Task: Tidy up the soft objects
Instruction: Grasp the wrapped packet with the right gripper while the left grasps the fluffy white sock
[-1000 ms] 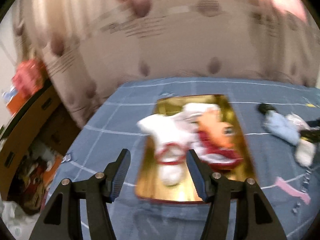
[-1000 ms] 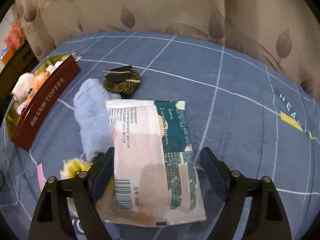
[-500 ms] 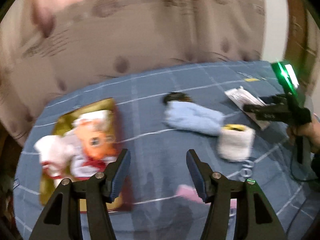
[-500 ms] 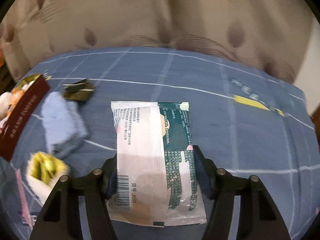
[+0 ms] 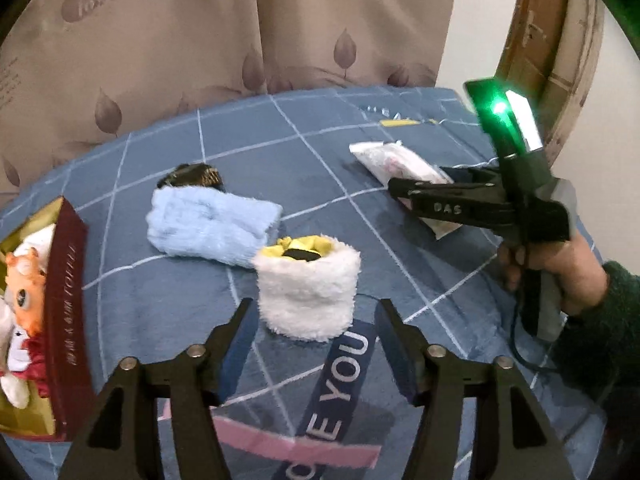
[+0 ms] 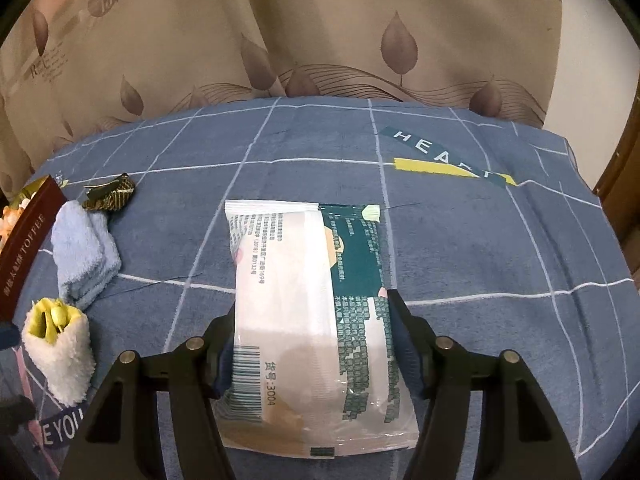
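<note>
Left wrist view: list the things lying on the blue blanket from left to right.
Dark red toffee box with plush toys → light blue fluffy towel → white fluffy roll with yellow inside → white wipes packet, with the right gripper closed on it.

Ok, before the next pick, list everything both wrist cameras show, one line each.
Fluffy roll: one, white with yellow inside, upright on the blanket just ahead of the left gripper.
Towel: one, light blue, folded, beyond the roll.
Patterned item: one, dark and gold, behind the towel.
Toffee box: one, dark red with gold lining, at the left.
Plush toys: orange and white, in the box; count unclear.
Packet: one, white and green plastic.
Blanket: one, blue, white grid.
Curtain: beige, leaf print, behind.
Left gripper: open, empty.
Right gripper: shut on the packet.
Hand: one, green sleeve, holding the right gripper.
</note>
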The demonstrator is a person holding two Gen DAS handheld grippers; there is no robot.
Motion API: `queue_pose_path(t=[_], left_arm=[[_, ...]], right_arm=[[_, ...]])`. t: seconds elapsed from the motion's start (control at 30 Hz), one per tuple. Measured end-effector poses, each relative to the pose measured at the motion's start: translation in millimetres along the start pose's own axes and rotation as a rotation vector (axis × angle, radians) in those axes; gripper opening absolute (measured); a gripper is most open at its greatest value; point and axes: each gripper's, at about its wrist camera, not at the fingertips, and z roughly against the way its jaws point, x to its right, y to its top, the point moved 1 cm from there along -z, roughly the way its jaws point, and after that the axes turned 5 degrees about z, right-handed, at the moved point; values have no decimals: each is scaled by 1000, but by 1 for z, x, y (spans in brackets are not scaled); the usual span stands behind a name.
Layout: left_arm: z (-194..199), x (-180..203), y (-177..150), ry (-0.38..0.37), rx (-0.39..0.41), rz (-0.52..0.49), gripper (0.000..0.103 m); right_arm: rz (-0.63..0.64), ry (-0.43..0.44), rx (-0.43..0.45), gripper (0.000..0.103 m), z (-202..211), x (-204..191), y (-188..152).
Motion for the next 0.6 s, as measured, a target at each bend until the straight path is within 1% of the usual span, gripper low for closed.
queue_pose_path(t=[0.17,0.37,0.4,0.43,0.47,0.6], left_arm=[[-24,2,5,50,-30,7,67],[-44,-2,17,79,-43,38,67],[-46,-2,18,73,-48,44,66],[-49,-2,20,69,-48,52,54],[-49,-3,21,69,-43,65,52],[-47,-2,21,52,-46,62,50]], right_arm=[[-11,19,-1,62,-1,2,0],[2,11,-9,63,-2,0,0],[5,10,-11,64,-2,-1,0],[9,10,-16,64,-3,-2,0],[14,5,-20,64,-4,-3,0],[19,2,-21,64,-4,-3,0]])
